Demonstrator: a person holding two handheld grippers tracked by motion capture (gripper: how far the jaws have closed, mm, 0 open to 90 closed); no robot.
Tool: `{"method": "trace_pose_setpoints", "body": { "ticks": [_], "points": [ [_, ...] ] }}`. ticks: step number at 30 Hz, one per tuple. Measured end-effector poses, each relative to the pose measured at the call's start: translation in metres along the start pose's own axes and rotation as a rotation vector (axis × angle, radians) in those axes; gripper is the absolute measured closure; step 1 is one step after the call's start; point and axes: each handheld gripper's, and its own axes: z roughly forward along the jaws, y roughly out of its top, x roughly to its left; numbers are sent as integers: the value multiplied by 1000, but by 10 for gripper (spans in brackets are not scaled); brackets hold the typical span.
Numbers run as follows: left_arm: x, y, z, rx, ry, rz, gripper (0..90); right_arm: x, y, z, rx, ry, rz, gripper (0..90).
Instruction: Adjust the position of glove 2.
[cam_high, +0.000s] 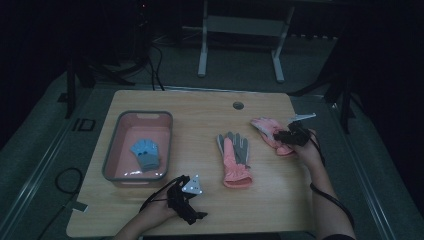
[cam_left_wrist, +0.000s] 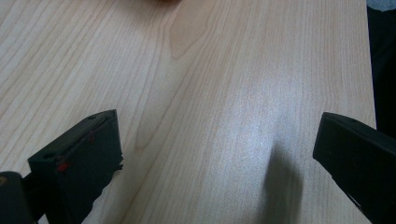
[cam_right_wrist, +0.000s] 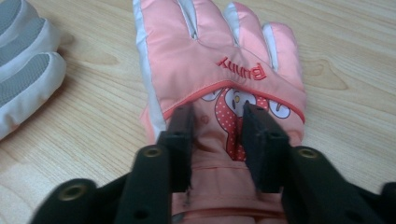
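Note:
A pink glove (cam_high: 264, 125) with a bunny picture lies back up at the table's right; in the right gripper view the pink glove (cam_right_wrist: 210, 51) points its fingers away from me. My right gripper (cam_high: 282, 136) (cam_right_wrist: 218, 109) has its tips set on the glove's back near the cuff, jaws narrowly apart with a strip of fabric between them, not visibly pinched. My left gripper (cam_high: 199, 202) (cam_left_wrist: 218, 122) rests near the table's front edge, wide open over bare wood. A second pink and grey glove (cam_high: 235, 160) (cam_right_wrist: 23, 56) lies palm up in the middle.
A pink bin (cam_high: 137, 114) with a grey rim stands at the table's left, and a blue glove (cam_high: 146, 152) lies inside it. A round cable hole (cam_high: 238, 105) sits near the wooden table's (cam_high: 200, 115) far edge. Metal stand legs and cables are on the floor behind.

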Motion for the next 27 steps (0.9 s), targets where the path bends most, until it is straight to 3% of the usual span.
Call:
{"method": "trace_pose_setpoints", "body": {
  "ticks": [5,7,11,16,18,20,24,25,27],
  "points": [
    [0,0,0,-3,2,-3,14,3,0,0,8,-26,8,840],
    [0,0,0,-5,2,-6,14,5,-1,-1,-5,-36,50,874],
    [1,0,-1,-14,0,-15,14,7,-4,-5,-36,-44,129,891],
    [0,1,-2,-19,-4,-12,14,23,1,-28,-51,-150,181,893],
    [0,1,-3,-19,-3,-4,14,25,1,-33,-67,-160,201,893],
    [0,1,-4,-21,-2,-3,14,35,0,-50,-116,-203,236,893],
    [0,2,-5,-24,7,-2,14,46,-6,-65,-135,-230,286,893],
    [0,2,-6,-24,11,-1,13,56,-11,-74,-141,-242,334,893],
    [0,3,-6,-30,12,0,14,66,-16,-79,-137,-259,349,893]
  ]
}}
